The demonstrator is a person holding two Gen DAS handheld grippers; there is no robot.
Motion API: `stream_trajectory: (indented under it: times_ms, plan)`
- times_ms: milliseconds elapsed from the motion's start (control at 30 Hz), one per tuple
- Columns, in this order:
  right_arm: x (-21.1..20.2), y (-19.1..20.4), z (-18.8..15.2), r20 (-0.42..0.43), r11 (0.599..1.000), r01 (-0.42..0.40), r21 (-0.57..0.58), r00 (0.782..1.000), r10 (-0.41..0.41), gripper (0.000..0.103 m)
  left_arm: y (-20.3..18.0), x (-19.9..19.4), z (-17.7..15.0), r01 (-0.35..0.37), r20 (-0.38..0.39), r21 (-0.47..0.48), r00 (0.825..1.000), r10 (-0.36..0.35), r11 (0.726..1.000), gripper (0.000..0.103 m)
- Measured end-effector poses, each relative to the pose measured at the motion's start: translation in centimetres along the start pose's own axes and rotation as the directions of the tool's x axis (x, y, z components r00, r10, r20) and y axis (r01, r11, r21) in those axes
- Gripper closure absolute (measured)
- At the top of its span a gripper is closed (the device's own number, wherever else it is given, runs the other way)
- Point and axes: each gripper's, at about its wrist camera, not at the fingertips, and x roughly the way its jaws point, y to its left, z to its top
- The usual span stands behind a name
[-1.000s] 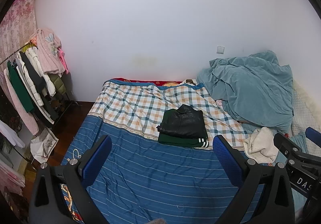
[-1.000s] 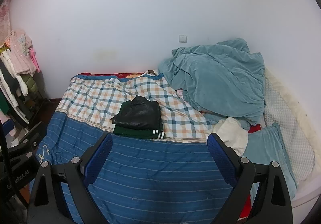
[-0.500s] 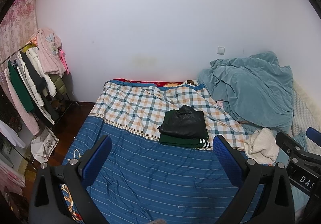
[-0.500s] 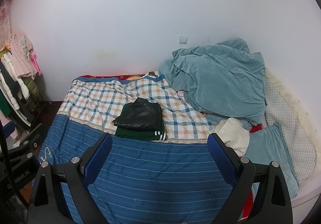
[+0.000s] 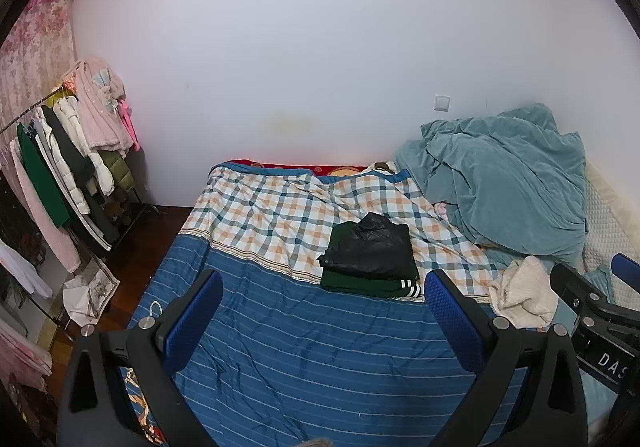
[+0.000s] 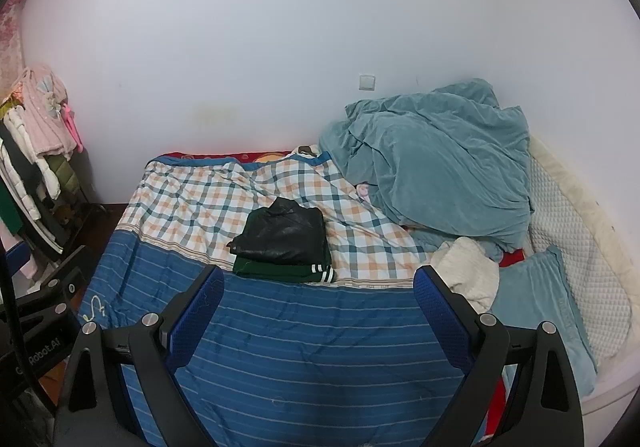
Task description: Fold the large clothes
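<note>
A folded black jacket point(image 5: 370, 249) lies on top of a folded dark green garment with white stripes point(image 5: 372, 284) in the middle of the bed; both also show in the right wrist view, the jacket point(image 6: 282, 235) above the green garment point(image 6: 280, 271). A crumpled cream garment point(image 5: 524, 293) lies to the right, also in the right wrist view point(image 6: 468, 275). My left gripper point(image 5: 322, 311) is open and empty, held above the blue striped cover. My right gripper point(image 6: 318, 307) is open and empty, likewise short of the stack.
The bed has a blue striped cover point(image 5: 304, 359) and a checked part point(image 5: 272, 215). A teal blanket point(image 5: 504, 183) is heaped at the back right. A teal pillow point(image 6: 540, 311) lies at the right. A clothes rack point(image 5: 60, 175) stands at the left by the wall.
Both views have shifted slightly, the stack sitting a little lower and more to the right in frame. Both grippers stay open and empty.
</note>
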Motion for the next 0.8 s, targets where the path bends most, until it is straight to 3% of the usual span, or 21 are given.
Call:
stream_trajectory:
  times_ms: [367, 800]
  plan:
    - [-0.1, 0.5, 0.7, 0.006, 0.999, -0.029, 0.013, 1.000, 0.029, 0.006, 0.3, -0.1, 0.2, -0.002, 0.003, 0.000, 1.000, 0.002, 1.000, 0.000]
    - [-0.5, 1.7, 0.7, 0.019, 1.000, -0.008, 0.014, 1.000, 0.007, 0.005, 0.9, -0.3, 1.0, -0.012, 0.011, -0.007, 1.000, 0.012, 1.000, 0.000]
